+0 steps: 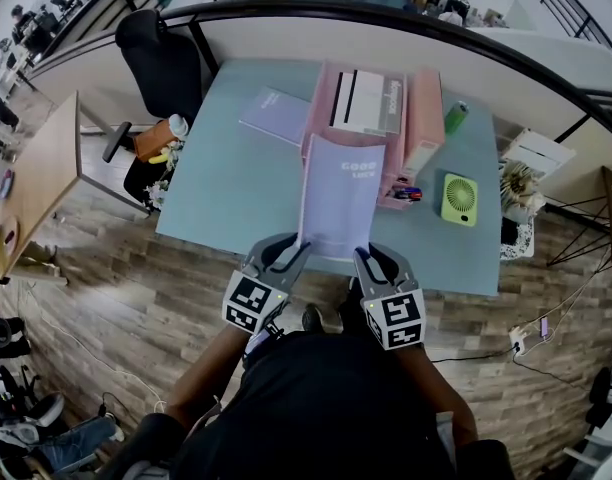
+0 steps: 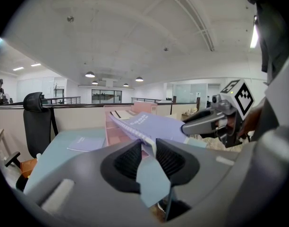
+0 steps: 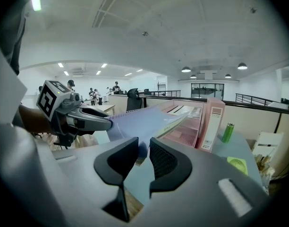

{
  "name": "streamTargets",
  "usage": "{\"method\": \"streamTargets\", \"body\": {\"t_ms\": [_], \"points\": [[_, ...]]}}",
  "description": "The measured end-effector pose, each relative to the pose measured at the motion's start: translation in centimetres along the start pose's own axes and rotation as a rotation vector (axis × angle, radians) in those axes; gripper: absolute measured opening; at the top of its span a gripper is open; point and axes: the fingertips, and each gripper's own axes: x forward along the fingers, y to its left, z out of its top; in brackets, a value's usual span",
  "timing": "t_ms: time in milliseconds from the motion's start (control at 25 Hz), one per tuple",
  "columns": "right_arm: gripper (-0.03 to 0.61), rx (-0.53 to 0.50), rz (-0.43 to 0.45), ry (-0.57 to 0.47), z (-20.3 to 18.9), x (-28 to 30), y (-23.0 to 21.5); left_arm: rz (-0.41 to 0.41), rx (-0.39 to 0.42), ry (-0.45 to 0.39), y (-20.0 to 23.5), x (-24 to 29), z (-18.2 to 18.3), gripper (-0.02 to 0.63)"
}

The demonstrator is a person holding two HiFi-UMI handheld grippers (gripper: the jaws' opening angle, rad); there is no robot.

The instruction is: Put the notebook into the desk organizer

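Observation:
A lilac spiral notebook (image 1: 341,196) is held in the air above the near edge of the teal desk, its far end over the pink desk organizer (image 1: 422,118). My left gripper (image 1: 297,249) is shut on the notebook's near left corner, and the notebook (image 2: 156,126) runs away from its jaws. My right gripper (image 1: 362,254) is shut on the near right corner, with the notebook (image 3: 144,119) stretching toward the organizer (image 3: 194,124). The organizer (image 2: 117,126) has white papers in it.
A second lilac notebook (image 1: 276,114) lies flat at the back left of the teal desk (image 1: 226,183). A green fan (image 1: 459,198) and a green bottle (image 1: 456,117) stand right of the organizer. A black chair (image 1: 161,58) sits at the desk's left corner.

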Motion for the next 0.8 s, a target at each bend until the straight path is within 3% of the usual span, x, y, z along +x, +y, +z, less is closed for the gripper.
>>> {"method": "streamTargets", "body": {"t_ms": [800], "points": [[0.075, -0.053, 0.046, -0.001, -1.9, -3.2, 3.5, -0.007, -0.045, 0.011, -2.9, -3.0, -2.8, 0.155]]}}
